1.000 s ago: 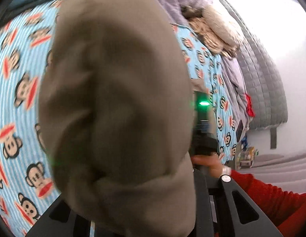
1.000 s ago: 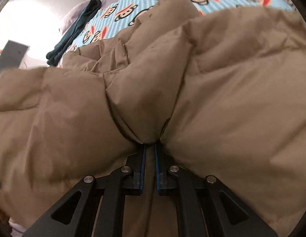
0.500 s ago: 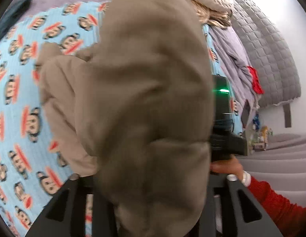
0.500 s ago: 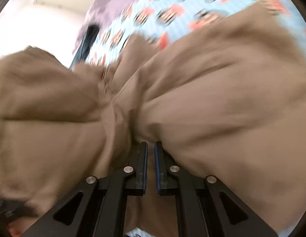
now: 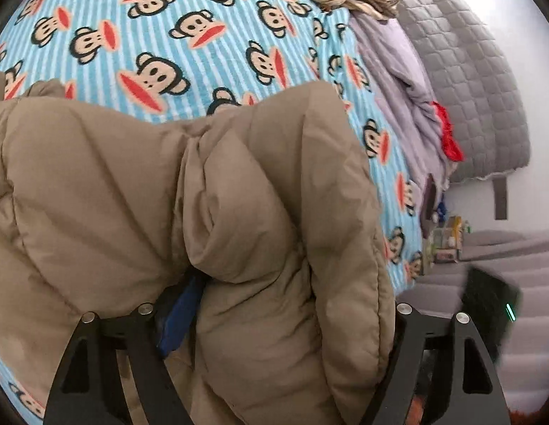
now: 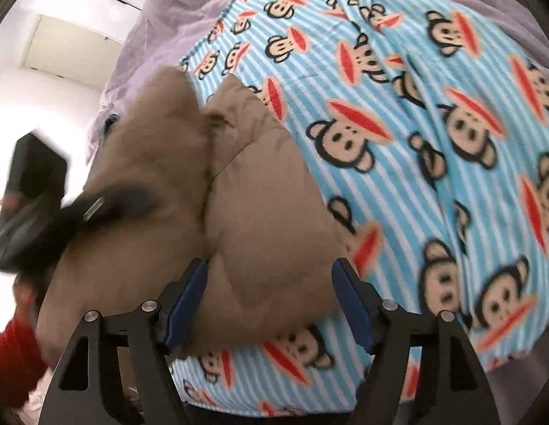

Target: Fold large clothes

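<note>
The left gripper points steeply downward, its jaws spread wide after just opening, with puffy fabric bulging between them. The right gripper also tilts downward; its jaws have just been opening and stand apart around a fabric fold. A red sleeve shows behind.

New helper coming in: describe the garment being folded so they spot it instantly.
Find the bed covered by the blue striped monkey-print blanket. On it lies the puffy tan quilted jacket, bunched in thick folds. It is the only plain brown, padded item; the neighbours are lilac sheets and a grey quilt.
</note>
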A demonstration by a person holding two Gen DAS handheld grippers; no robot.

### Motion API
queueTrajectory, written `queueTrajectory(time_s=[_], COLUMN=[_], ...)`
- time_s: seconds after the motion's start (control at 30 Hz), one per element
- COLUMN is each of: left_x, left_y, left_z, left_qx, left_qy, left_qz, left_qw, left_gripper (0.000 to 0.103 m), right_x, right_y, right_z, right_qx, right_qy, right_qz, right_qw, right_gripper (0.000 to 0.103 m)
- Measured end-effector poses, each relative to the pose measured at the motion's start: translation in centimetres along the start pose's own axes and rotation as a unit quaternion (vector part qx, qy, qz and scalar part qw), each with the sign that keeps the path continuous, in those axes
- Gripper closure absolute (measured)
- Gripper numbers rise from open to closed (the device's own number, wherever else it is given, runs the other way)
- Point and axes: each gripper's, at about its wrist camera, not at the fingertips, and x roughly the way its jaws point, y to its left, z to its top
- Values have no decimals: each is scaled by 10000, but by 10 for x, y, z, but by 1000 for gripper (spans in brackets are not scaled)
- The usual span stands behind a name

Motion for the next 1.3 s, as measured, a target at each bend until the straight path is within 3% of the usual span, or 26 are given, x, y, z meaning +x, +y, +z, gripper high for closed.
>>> queueTrajectory(time_s=[0.07,0.1,0.3,0.4,0.47,0.5,0.53,0.67,0.77,0.8,0.9,1.17,1.3], left_x=[8,11,23,12,-10,-25,-44,-89,-86,-81,-63,15,26], left_y=[-6,-7,-19,-26,-33,-36,-36,-13,24,34,52,20,16], left_z=[7,12,21,23,19,17,14,6,10,12,22,62,67], left_qx=[24,72,367,454,626,752,869,968,925,847,532,819,843], left_qy=[49,91,330,303,-7,-259,-601,-1564,-1606,-1524,-1488,-1394,-1322], left_qz=[164,248,655,744,790,853,1019,2061,2964,3058,2852,2884,2971], left_qw=[9999,9996,9966,9957,9949,9932,9892,9611,9369,9360,9453,9438,9419], left_gripper=[24,24,24,24,24,24,24,24,24,24,24,24,24], right_x=[-19,-25,-24,-9,1,2,2,2,6,9,17,48,56], right_y=[5,9,61,82,82,77,69,39,24,22,15,-41,-62], right_z=[-15,-21,-33,-28,-21,-19,-16,-16,-23,-24,-27,-22,-12], right_qx=[-234,-356,-979,-1227,-1066,-891,-650,-83,92,97,179,843,1075], right_qy=[-104,-128,81,55,-10,-69,-178,-242,-71,-45,-1,-24,175], right_qz=[229,340,1085,883,484,443,318,28,-28,-43,-74,-239,13], right_qw=[9994,9987,9892,9885,9931,9950,9972,9997,9999,9999,9998,9962,9940], right_gripper=[25,17,17,18,40,85,91,91,91,91,89,82,81])
